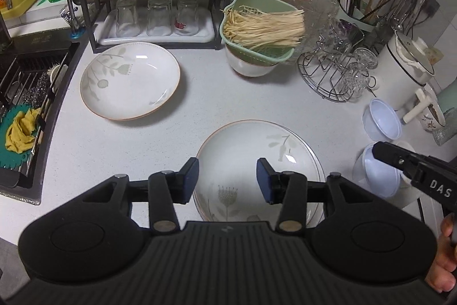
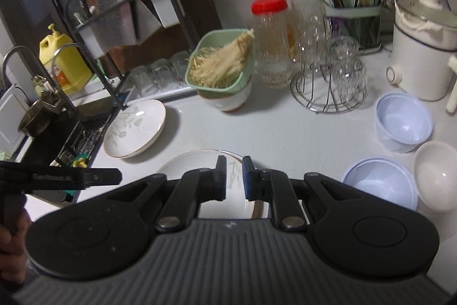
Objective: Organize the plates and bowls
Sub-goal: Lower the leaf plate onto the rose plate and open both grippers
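Note:
A white floral plate (image 1: 130,80) lies on the counter near the sink; it also shows in the right wrist view (image 2: 134,129). A second floral plate (image 1: 257,159) lies close in front of me, also in the right wrist view (image 2: 194,162). My left gripper (image 1: 227,180) is open and empty above the near plate's left part. My right gripper (image 2: 234,177) hovers over the same plate with jaws a narrow gap apart, holding nothing. Two pale blue plastic bowls (image 2: 402,125) (image 2: 380,186) and a white bowl (image 2: 438,176) sit at the right.
A green basket of noodles (image 1: 261,29) rests on a white bowl (image 1: 251,66) at the back. A wire glass rack (image 1: 334,70), a white cooker (image 1: 405,73), a utensil holder (image 2: 352,16) and a tray of glasses (image 1: 155,19) line the back. The sink (image 1: 25,93) is at the left.

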